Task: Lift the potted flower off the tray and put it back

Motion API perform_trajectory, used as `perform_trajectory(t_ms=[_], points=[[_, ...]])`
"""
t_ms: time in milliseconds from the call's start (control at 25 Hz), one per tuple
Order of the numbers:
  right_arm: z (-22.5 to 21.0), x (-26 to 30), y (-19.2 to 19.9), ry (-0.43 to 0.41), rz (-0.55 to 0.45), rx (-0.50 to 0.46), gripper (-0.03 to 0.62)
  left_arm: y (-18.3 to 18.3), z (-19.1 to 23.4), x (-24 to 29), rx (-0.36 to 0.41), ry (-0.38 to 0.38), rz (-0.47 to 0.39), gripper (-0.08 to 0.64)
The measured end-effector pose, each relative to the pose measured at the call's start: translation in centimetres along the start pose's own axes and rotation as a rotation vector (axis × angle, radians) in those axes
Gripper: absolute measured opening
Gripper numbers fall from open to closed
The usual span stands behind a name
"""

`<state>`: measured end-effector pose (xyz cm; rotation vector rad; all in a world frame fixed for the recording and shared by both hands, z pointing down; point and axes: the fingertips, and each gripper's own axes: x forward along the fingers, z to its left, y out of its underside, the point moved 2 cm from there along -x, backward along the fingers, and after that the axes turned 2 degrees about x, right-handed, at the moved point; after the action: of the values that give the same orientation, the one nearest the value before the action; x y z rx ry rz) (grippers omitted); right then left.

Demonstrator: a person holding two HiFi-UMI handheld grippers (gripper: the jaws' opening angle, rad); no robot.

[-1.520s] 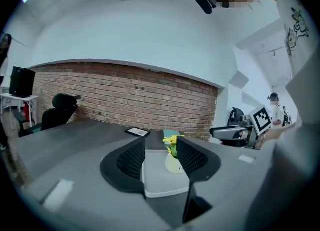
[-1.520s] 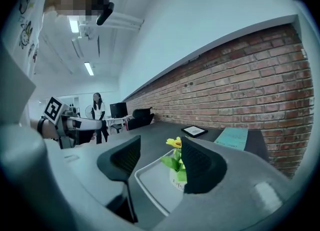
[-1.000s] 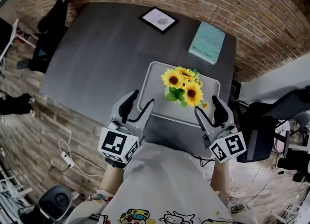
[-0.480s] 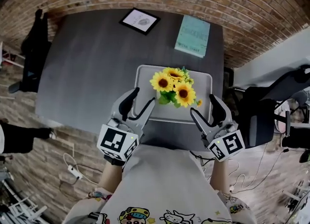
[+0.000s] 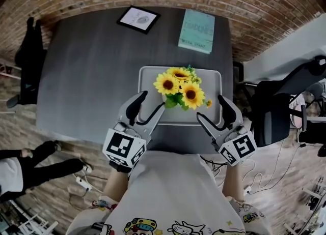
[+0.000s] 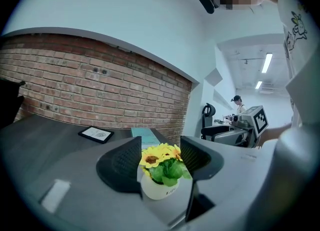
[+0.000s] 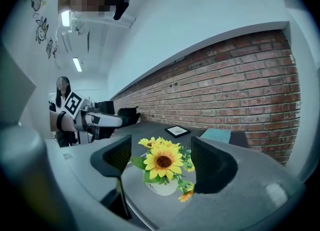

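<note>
The potted flower (image 5: pixel 179 87), yellow sunflowers in a white pot, stands on the grey tray (image 5: pixel 148 75) on the dark table. My left gripper (image 5: pixel 150 103) hovers at the tray's near left corner, and my right gripper (image 5: pixel 210 108) at its near right edge. Both sets of jaws have just been opening, with nothing pressed between the pads. In the left gripper view the pot (image 6: pixel 159 189) stands a little beyond the left gripper (image 6: pixel 161 151). The right gripper view likewise frames the flower (image 7: pixel 163 163) beyond the right gripper (image 7: pixel 160 156).
A framed picture (image 5: pixel 137 19) and a teal book (image 5: pixel 197 24) lie at the table's (image 5: pixel 91 76) far side. A black office chair (image 5: pixel 275 112) stands to the right. Someone's legs (image 5: pixel 30 163) are on the floor at left, near a power strip (image 5: pixel 81 180).
Both grippers' jaws stand wider than a second ago. The left gripper has edged in toward the tray's corner. A person's legs have moved into view at the left.
</note>
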<state>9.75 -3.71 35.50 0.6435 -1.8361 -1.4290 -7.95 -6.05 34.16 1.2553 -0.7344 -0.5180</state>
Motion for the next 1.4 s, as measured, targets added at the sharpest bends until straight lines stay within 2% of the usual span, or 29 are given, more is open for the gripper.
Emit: perform_trajectory(t_ms=[800, 1400], points=[[-0.5, 3.8, 6.7, -0.103, 0.15, -0.033, 0.417, 6.9, -0.5, 2.9, -0.06, 0.129, 0.144, 0.305], [-1.2, 6.5, 10.7, -0.166, 0.212, -0.028, 0.442, 13.1, 0.3, 4.9, -0.037, 0.189, 0.249, 0.33]])
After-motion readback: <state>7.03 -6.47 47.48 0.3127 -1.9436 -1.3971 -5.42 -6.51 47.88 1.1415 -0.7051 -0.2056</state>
